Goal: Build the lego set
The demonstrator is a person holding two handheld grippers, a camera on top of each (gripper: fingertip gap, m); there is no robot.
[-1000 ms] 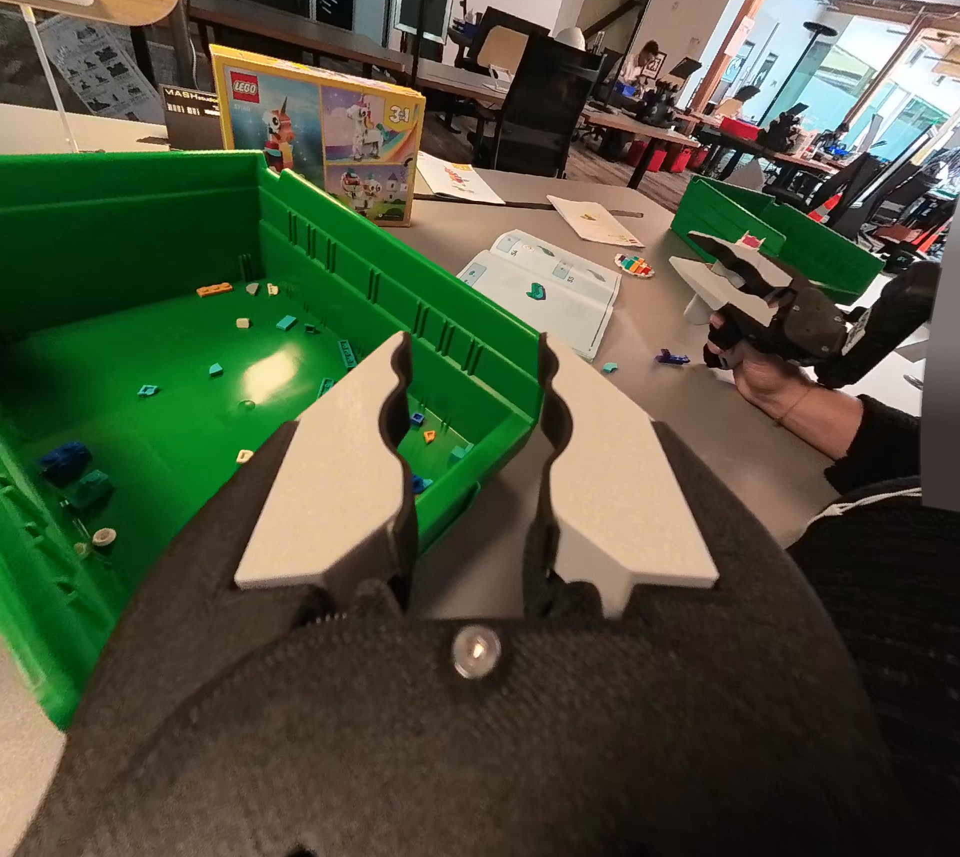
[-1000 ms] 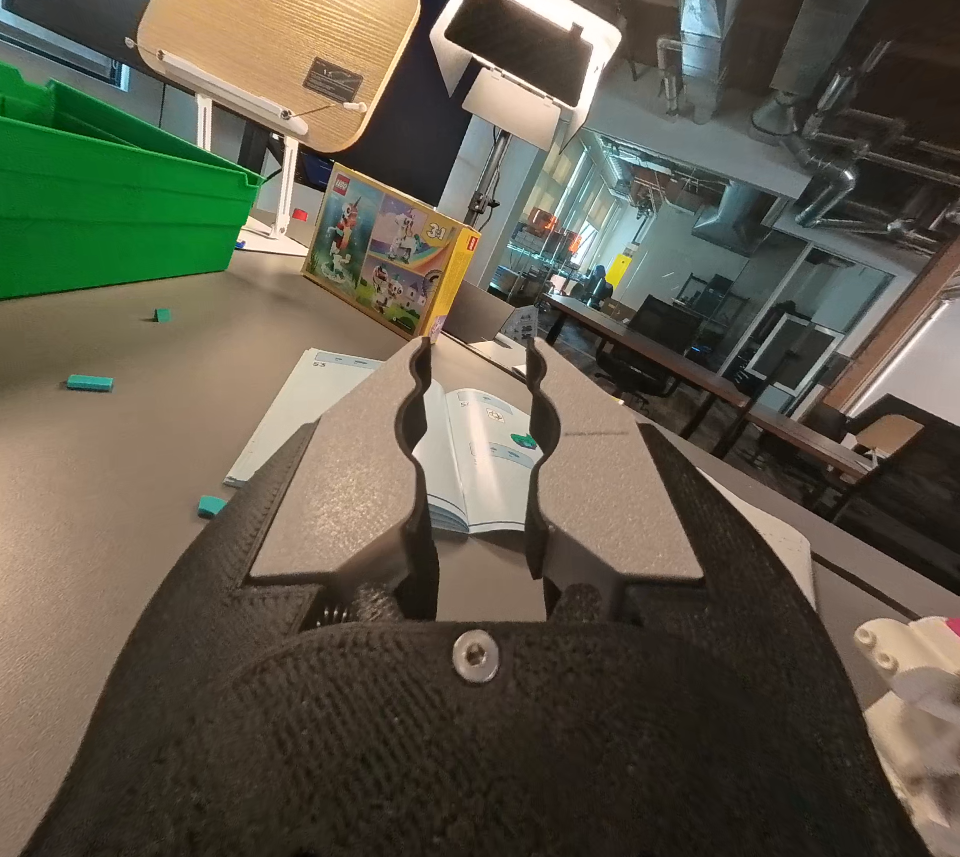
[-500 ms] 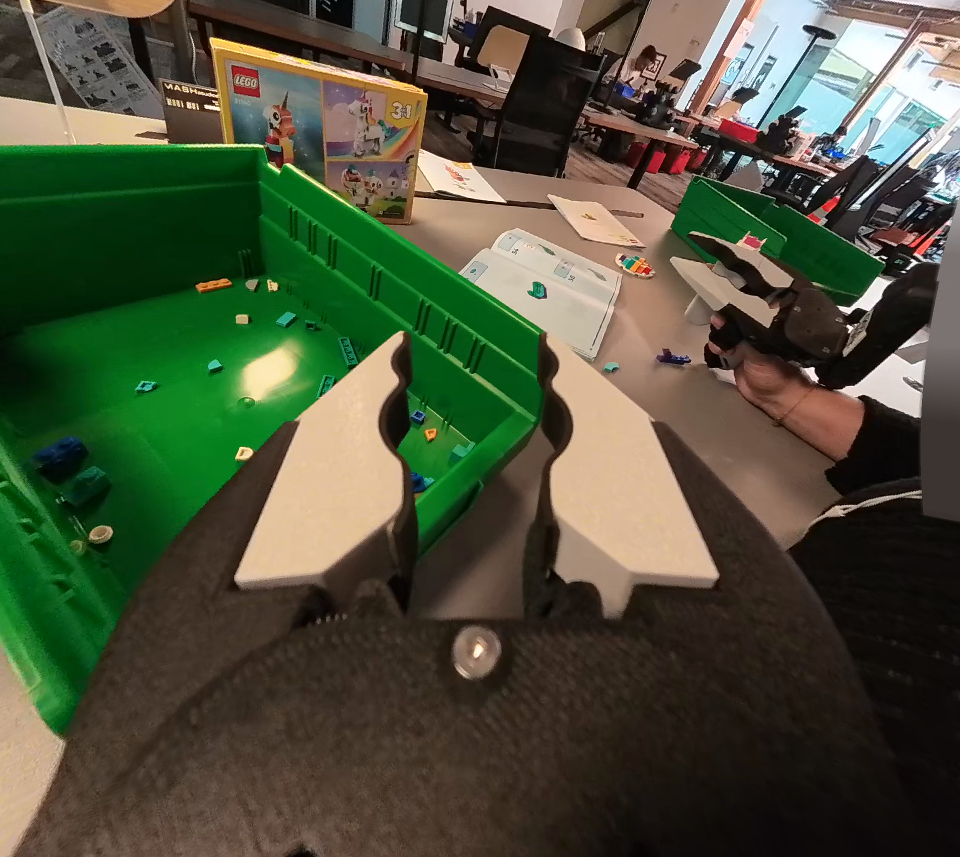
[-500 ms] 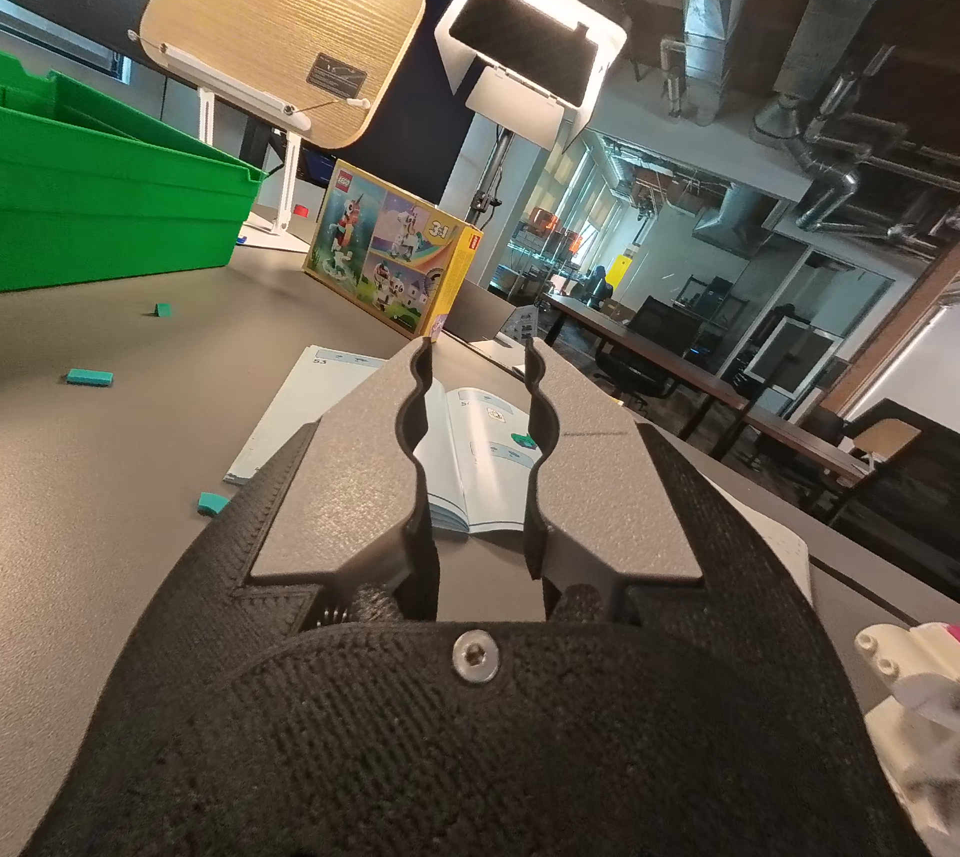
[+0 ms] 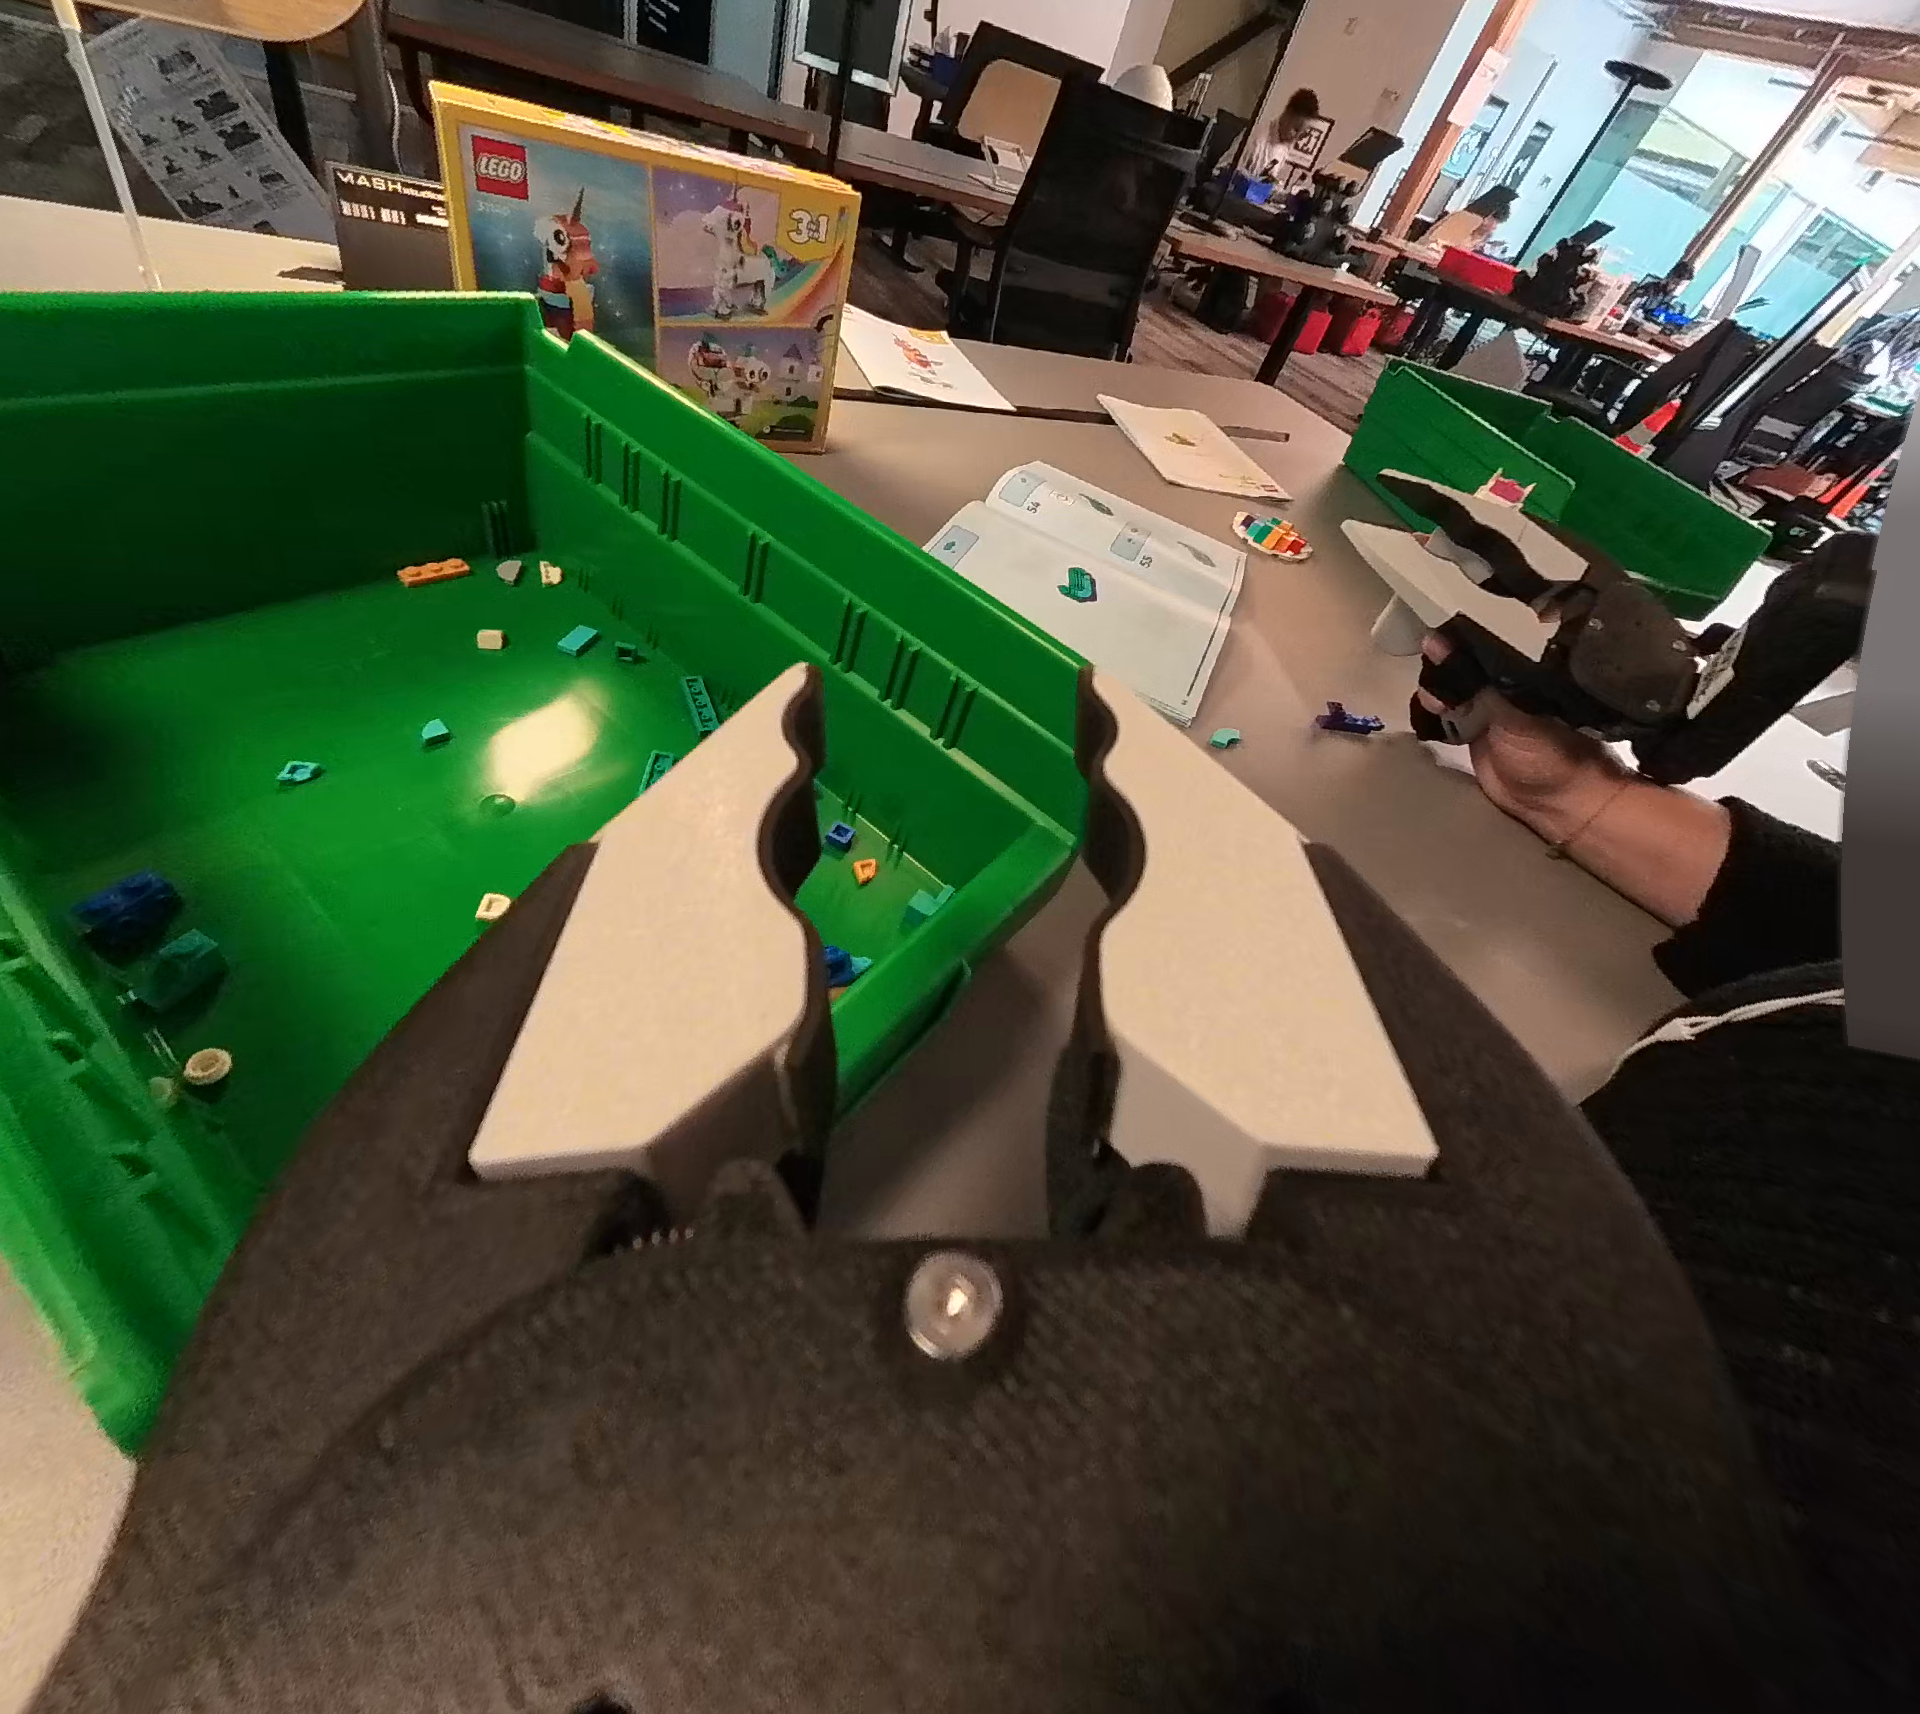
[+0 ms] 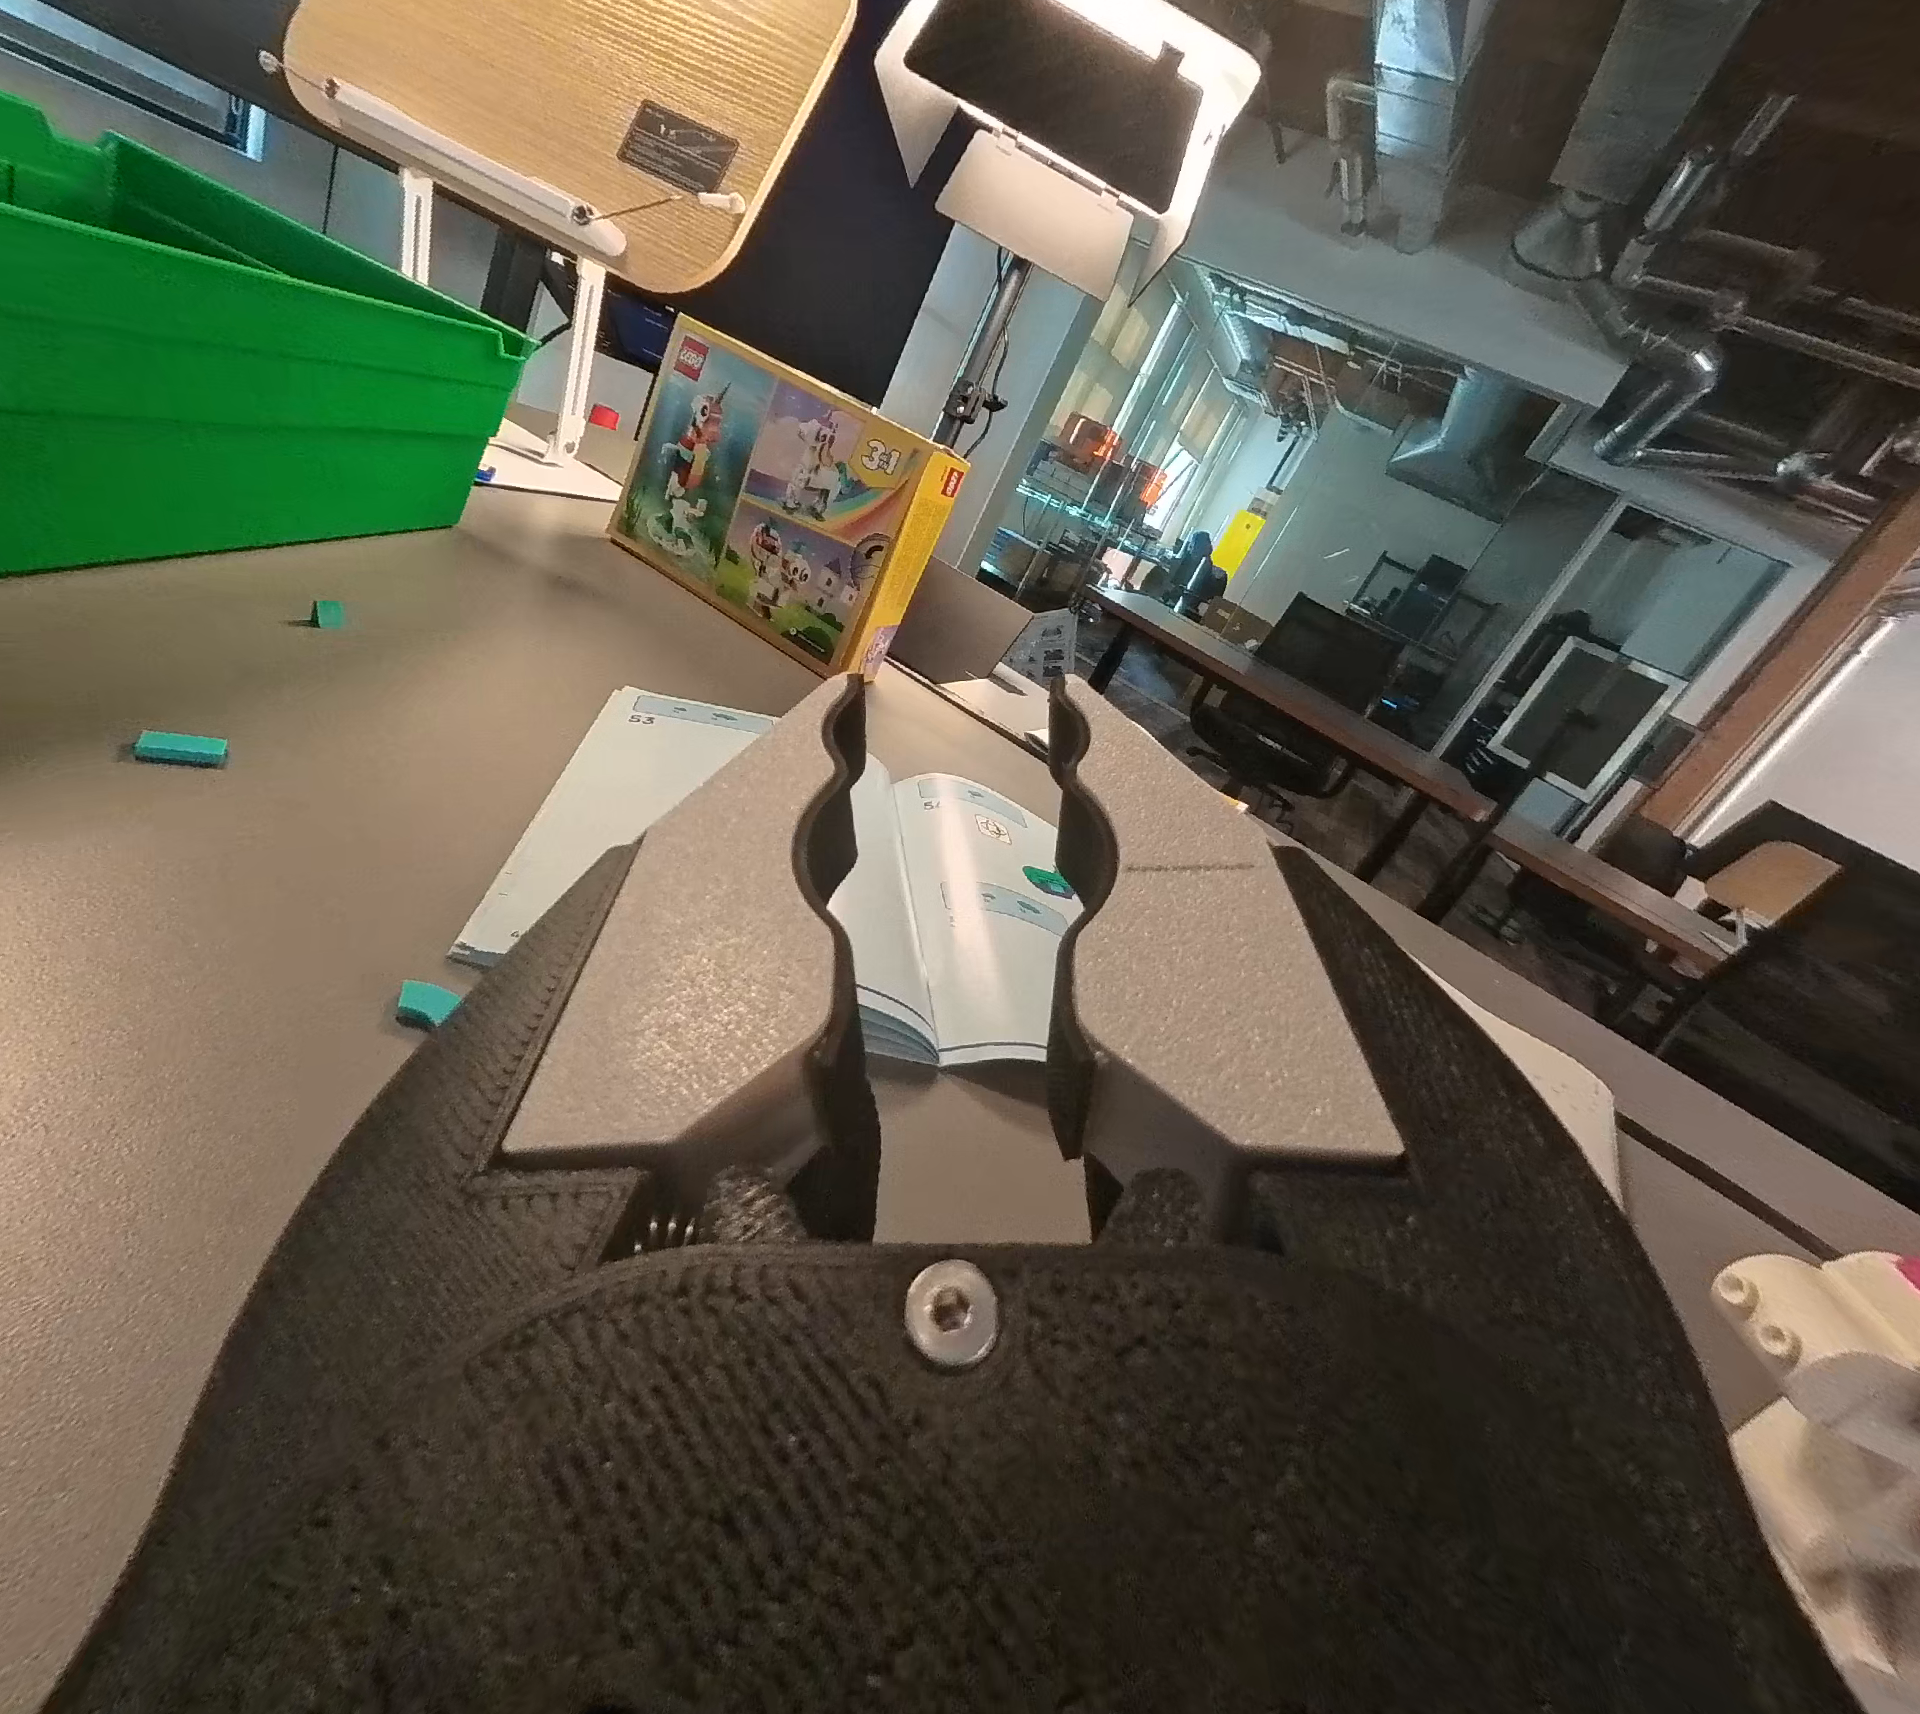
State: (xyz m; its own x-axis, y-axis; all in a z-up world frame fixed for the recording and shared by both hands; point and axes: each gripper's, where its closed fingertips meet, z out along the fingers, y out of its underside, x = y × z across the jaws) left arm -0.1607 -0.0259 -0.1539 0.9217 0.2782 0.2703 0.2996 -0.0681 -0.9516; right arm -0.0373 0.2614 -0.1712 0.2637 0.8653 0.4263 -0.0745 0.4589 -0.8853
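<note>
My left gripper [image 5: 943, 688] is open and empty, held over the near right corner of a green bin [image 5: 810, 584]. Several small loose bricks lie on the bin floor, among them a blue one [image 5: 123, 908] and an orange plate [image 5: 432, 570]. My right gripper [image 6: 954, 700] is open and empty, low over the grey table, pointing at the open instruction booklet [image 6: 956, 926]. It also shows in the left wrist view [image 5: 1455, 542], held in a hand at the right. A white partly built model [image 6: 1808, 1352] sits at the right edge of the right wrist view.
The yellow set box [image 5: 644, 262] stands behind the bin. Loose teal pieces [image 6: 181, 746] and a purple piece [image 5: 1347, 717] lie on the table. A small coloured assembly [image 5: 1274, 534] sits beyond the booklet. A second green bin [image 5: 1538, 480] is at the far right. A wooden book stand [image 6: 561, 33] stands behind. Across from one pair of fingers to the other is roughly 30 cm. The orange plate [image 5: 432, 570] is about 25 cm from my left fingertips and 40 cm from my right.
The left gripper has drifted slightly, so the bin sits a little lower and further left in its view. The right gripper has barely moved. Both stay open.
</note>
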